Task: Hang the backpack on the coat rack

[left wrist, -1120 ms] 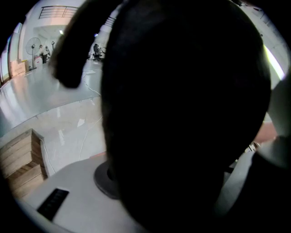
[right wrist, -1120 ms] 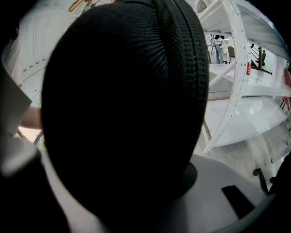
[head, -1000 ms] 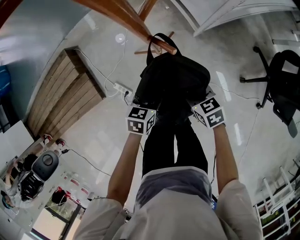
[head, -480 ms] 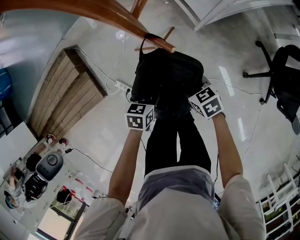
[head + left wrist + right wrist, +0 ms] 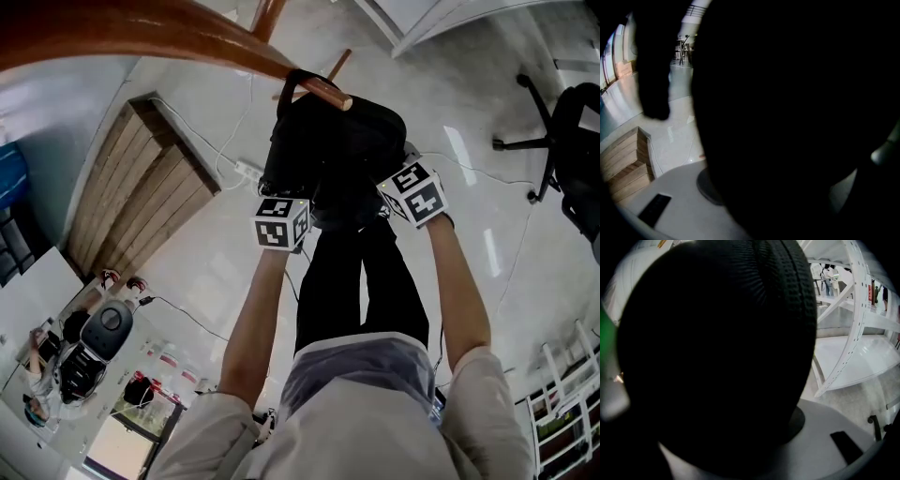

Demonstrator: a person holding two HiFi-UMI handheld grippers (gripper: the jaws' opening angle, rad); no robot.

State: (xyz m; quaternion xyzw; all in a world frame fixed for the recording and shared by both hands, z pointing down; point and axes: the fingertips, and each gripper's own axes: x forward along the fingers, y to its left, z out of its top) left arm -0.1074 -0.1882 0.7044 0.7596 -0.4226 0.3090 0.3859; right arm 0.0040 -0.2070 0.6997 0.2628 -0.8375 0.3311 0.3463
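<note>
The black backpack (image 5: 337,155) hangs in front of me, its top loop (image 5: 298,82) around a wooden peg (image 5: 326,91) of the coat rack. My left gripper (image 5: 291,202) grips the pack's left side and my right gripper (image 5: 398,183) its right side. Their fingertips are buried in the fabric. In the left gripper view the backpack (image 5: 787,117) fills the space between the jaws, against a round pad (image 5: 707,187). The right gripper view shows the same dark bulk (image 5: 717,357) resting on its pad (image 5: 799,420).
The rack's brown arm (image 5: 141,33) crosses the top of the head view. On the floor below lie a wooden platform (image 5: 141,192) and a power strip (image 5: 246,171) with cables. An office chair (image 5: 562,122) stands at right, a white shelf frame (image 5: 848,333) beyond.
Both grippers and the backpack have sunk a little, with the loop staying around the peg. The grip on either side looks unchanged.
</note>
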